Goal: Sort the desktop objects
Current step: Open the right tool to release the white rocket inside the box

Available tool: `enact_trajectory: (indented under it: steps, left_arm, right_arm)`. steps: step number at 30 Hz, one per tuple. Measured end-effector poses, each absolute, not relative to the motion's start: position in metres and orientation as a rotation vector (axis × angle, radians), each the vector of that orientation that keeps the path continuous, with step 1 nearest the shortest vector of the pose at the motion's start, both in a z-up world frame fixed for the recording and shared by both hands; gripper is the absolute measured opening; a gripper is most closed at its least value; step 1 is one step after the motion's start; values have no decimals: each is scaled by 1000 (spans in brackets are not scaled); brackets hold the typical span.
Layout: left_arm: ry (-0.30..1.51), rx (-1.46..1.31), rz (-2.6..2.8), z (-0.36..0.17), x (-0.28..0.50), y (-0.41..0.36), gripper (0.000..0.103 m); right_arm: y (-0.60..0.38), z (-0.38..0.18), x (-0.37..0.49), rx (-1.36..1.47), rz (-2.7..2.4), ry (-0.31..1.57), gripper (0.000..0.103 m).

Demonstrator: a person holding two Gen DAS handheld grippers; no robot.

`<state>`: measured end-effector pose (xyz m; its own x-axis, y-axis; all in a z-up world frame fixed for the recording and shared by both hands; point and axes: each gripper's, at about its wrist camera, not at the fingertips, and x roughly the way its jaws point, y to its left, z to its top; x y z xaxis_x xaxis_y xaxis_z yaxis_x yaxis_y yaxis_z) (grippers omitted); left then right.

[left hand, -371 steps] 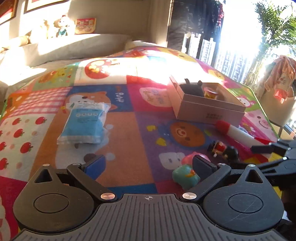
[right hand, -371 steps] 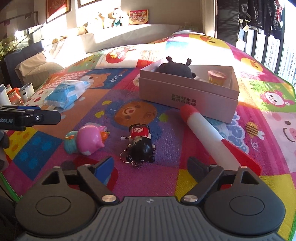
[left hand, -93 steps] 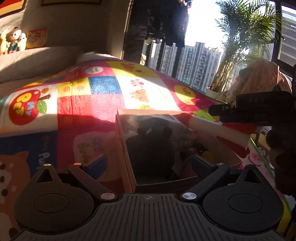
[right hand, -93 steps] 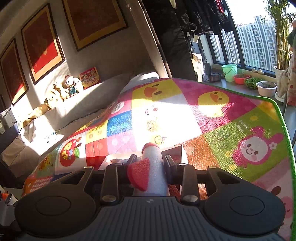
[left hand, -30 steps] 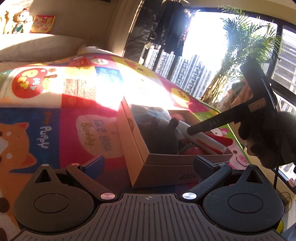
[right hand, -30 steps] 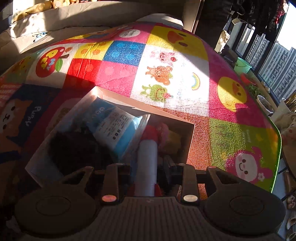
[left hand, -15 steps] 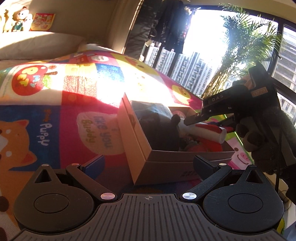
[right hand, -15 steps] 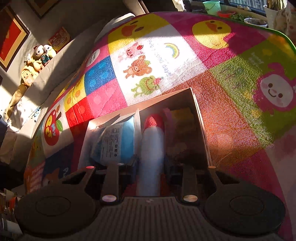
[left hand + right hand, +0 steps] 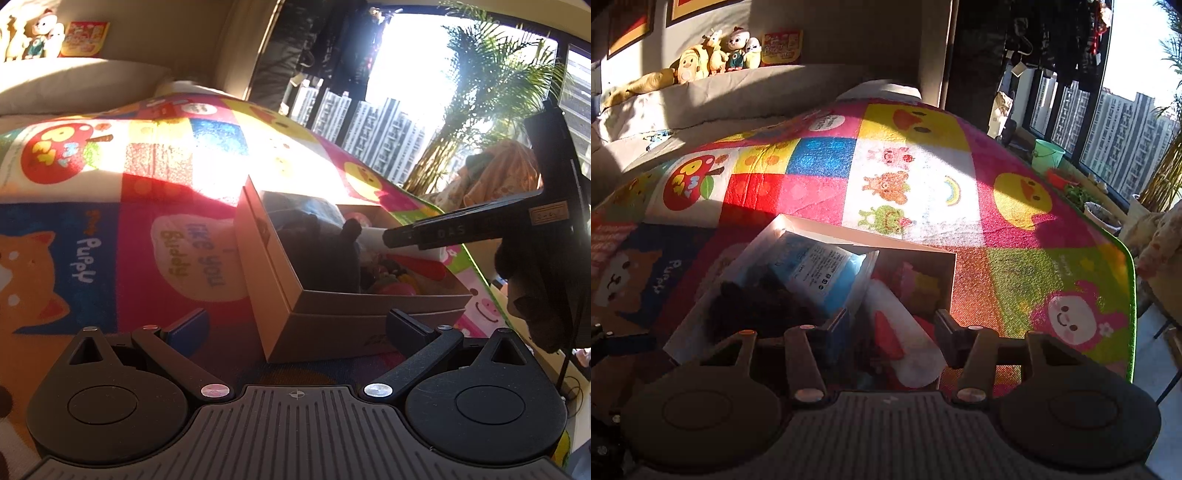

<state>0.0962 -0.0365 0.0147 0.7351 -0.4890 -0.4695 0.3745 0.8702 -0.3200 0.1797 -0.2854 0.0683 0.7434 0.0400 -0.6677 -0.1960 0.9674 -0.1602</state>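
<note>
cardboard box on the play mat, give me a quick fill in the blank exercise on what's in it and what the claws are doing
1. The white and red toy rocket lies inside the ____ box.
2. The right claw, its jaws just opening, stands ____ with its pads clear of the rocket.
3. The wipes pack in the box is mostly ____ in colour.
4. The left claw holds ____.

Missing words: cardboard; open; blue; nothing

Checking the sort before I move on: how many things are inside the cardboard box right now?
4 that I can make out in the cardboard box: blue packet at the back, black plush front left, white-and-red rocket beside it, pink toy. Shadow may hide more.
</note>
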Motion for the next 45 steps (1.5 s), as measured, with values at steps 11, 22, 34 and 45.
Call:
enact_trajectory:
  steps: [11, 22, 34, 45]
  left_arm:
    - [549, -231, -473, 20, 94, -32, 103]
    - [561, -228, -467, 17, 97, -31, 103]
    - [549, -210, -495, 16, 94, -37, 103]
    - [525, -155, -509, 30, 92, -48, 103]
  right_arm:
    - [-278, 76, 193, -305, 137, 842, 28]
    - [-321, 55, 218, 395, 37, 840, 29]
    - [-315, 68, 191, 187, 48, 685, 37]
    - [-319, 43, 233, 235, 175, 772, 27]
